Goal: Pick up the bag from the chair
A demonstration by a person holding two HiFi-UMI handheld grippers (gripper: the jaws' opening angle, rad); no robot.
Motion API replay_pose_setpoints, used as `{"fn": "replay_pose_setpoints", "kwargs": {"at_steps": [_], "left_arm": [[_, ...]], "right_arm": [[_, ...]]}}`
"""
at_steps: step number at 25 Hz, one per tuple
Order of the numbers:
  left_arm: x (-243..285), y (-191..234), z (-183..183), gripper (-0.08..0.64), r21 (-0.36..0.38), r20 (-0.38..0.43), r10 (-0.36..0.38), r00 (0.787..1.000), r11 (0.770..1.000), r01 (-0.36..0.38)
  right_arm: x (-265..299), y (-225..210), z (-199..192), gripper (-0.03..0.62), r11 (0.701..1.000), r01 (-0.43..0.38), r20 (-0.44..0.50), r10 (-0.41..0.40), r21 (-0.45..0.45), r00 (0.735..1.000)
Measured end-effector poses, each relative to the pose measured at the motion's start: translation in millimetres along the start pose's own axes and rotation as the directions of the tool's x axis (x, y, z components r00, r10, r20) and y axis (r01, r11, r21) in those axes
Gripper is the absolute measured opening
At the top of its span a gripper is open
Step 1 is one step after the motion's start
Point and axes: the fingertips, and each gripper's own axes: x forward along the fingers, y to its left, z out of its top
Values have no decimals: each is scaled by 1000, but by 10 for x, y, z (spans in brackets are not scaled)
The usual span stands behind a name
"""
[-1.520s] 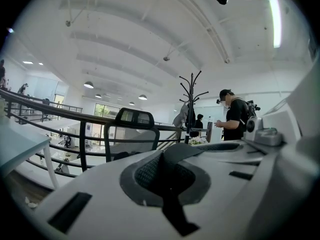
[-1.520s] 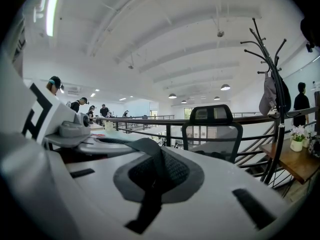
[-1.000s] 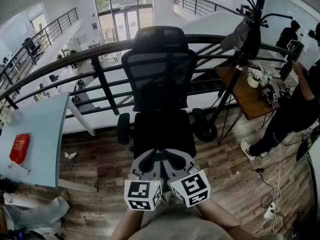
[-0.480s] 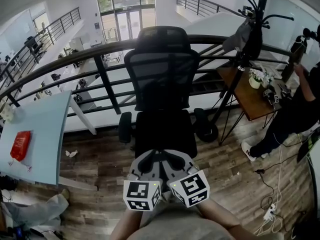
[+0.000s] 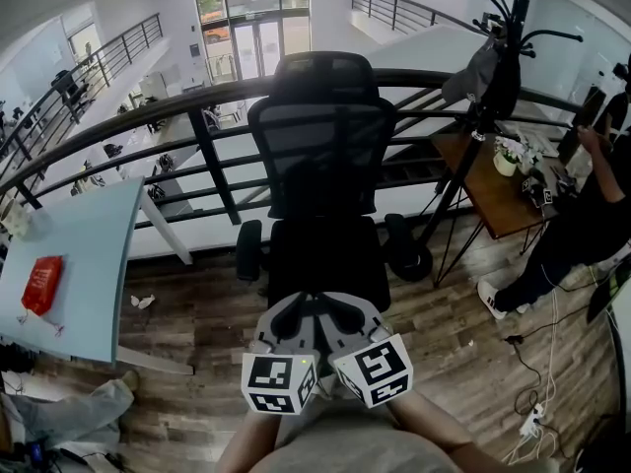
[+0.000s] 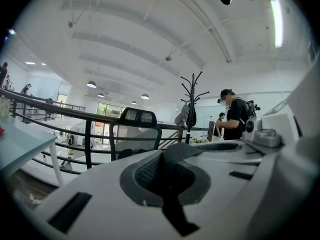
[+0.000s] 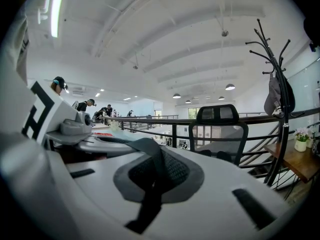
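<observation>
A black mesh office chair [image 5: 320, 156] stands straight ahead against the railing; it also shows as the chair [image 6: 135, 131] and the chair [image 7: 218, 129] in the gripper views. Its black seat [image 5: 325, 259] shows no separate bag that I can make out. A grey bag-like thing [image 5: 475, 67] hangs on the coat stand [image 5: 503, 47]. My left gripper [image 5: 289, 325] and right gripper [image 5: 345, 323] are held side by side just short of the seat's front edge. Both are shut with nothing in them, the left gripper [image 6: 162, 176] and right gripper [image 7: 152, 176] alike.
A black metal railing [image 5: 197, 116] runs behind the chair. A light blue table [image 5: 79, 254] at the left carries a red pouch [image 5: 41, 286]. At the right are a wooden side table [image 5: 483, 195], a person in black [image 5: 582, 215] and cables on the wooden floor [image 5: 523, 402].
The head view has drifted slightly, so the chair sits a little further right. Both grippers stay shut in the same place. The person at the right has shifted.
</observation>
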Motion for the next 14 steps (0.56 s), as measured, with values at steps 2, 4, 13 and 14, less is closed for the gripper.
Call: {"fn": "replay_pose_setpoints", "kwargs": {"at_steps": [2,4,13,14], "left_arm": [[3,12,9,2,1,1,0,1000,1000,0],[12,25,14,2,0,2,0,1000,1000,0],[59,40,42,2,3,3,-1,1000,1000,1],[63,48,47,2,3,4,-2,1000,1000,2]], "right_arm": [[13,10,17,0,1000,-2,2,2,7,1000],[31,22,47,0,1000,-5,9,5,20,1000],[64,-16,75,0,1000,-3,13,3,24,1000],[72,-16,80,0,1000,-3,13,2,24,1000]]}}
